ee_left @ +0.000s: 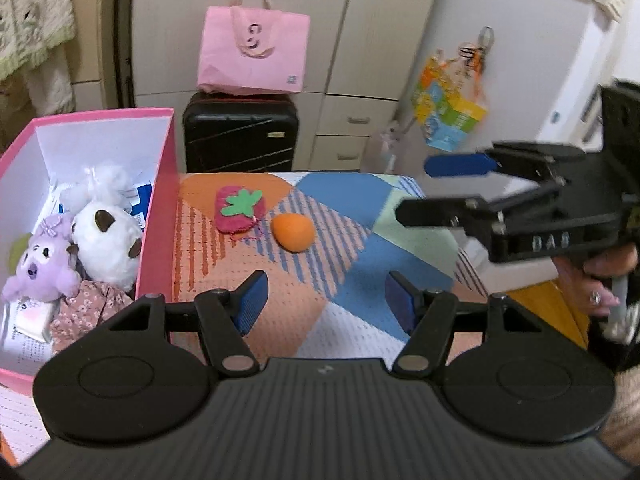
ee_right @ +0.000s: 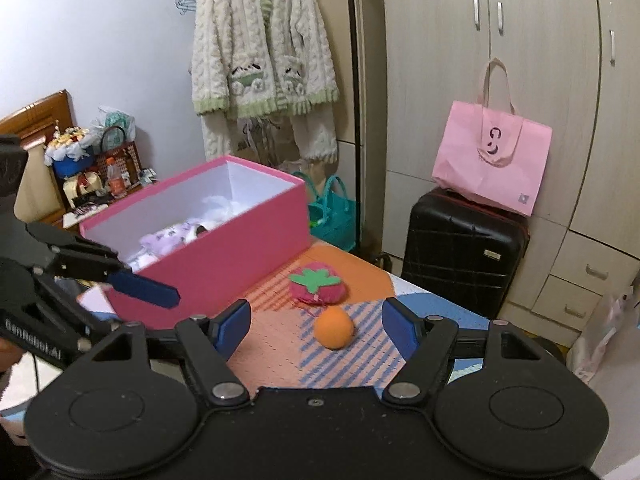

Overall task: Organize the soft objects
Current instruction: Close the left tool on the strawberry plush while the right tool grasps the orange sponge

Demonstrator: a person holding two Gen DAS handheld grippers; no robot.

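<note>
A pink box [ee_left: 158,216] stands at the left of the table and holds a purple plush [ee_left: 40,268], a white plush with brown ears [ee_left: 106,240] and a floral cloth [ee_left: 86,312]. A red strawberry cushion [ee_left: 239,210] and an orange soft ball [ee_left: 293,232] lie on the patterned mat [ee_left: 304,300]. My left gripper [ee_left: 326,300] is open and empty, short of the ball. My right gripper [ee_right: 316,330] is open and empty, with the orange ball [ee_right: 334,327] between and just beyond its fingertips and the strawberry cushion [ee_right: 318,283] behind it. The pink box [ee_right: 224,256] is to its left.
A black suitcase [ee_left: 240,136] with a pink tote bag [ee_left: 254,54] on top stands behind the table against the wardrobe. A fleece jacket [ee_right: 260,48] hangs at the wall. The right gripper [ee_left: 420,190] reaches in at the right of the left wrist view.
</note>
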